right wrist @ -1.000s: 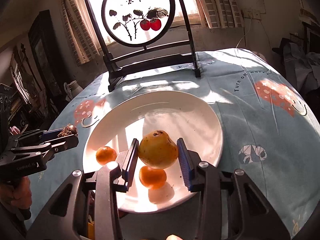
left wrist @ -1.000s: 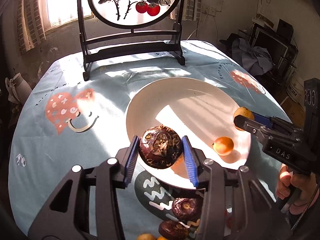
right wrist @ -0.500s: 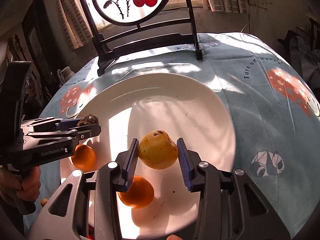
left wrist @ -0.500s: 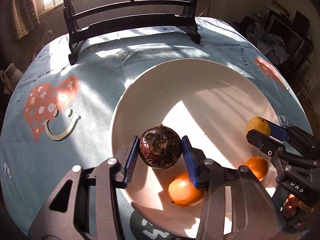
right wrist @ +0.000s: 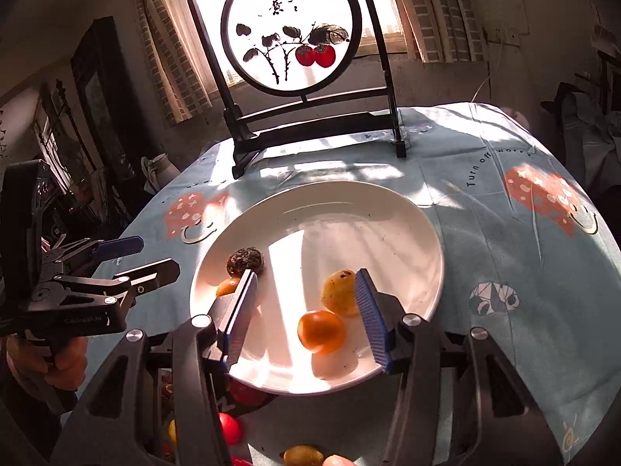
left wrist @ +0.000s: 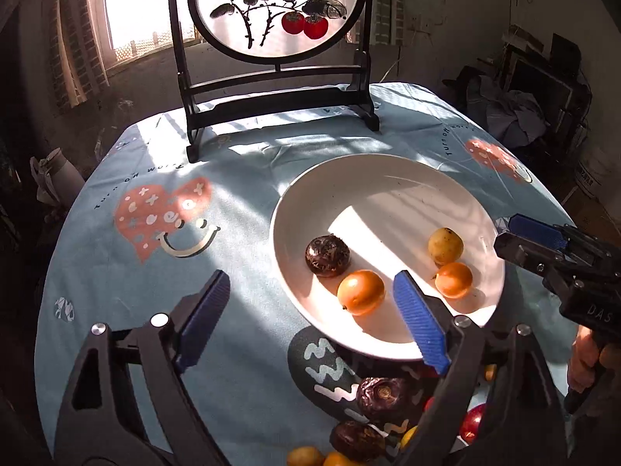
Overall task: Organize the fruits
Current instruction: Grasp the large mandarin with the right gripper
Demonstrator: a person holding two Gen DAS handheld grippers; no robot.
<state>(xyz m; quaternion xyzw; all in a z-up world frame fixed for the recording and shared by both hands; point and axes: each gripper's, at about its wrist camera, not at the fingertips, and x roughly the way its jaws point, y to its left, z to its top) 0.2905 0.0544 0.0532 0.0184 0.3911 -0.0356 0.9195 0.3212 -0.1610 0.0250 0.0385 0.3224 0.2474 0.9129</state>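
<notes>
The round desk [left wrist: 240, 349], covered by a pale blue printed cloth, carries a standing painted screen [left wrist: 277, 7] far beyond the fingers and a white plate [left wrist: 388, 178] just ahead of them. Half a second ago a dark wrinkled passion fruit [left wrist: 326, 254] was clamped in the left gripper [left wrist: 314, 318] and a yellow fruit [left wrist: 445, 246] in the right gripper [right wrist: 306, 314]; both have since been released onto the plate and both pairs of fingers are now spread wide and empty. Two more fruits are thus judged delivered. Four fruits lie on the plate: the passion fruit, matt and shrivelled, ahead of the left fingers; the yellow fruit, smooth and speckled, beside the right gripper's right finger; and two glossy oranges [left wrist: 361, 292] nearer the fingers. More dark, red and yellow fruit [left wrist: 382, 398] is left on the cloth beneath the left gripper, still to be gathered.
</notes>
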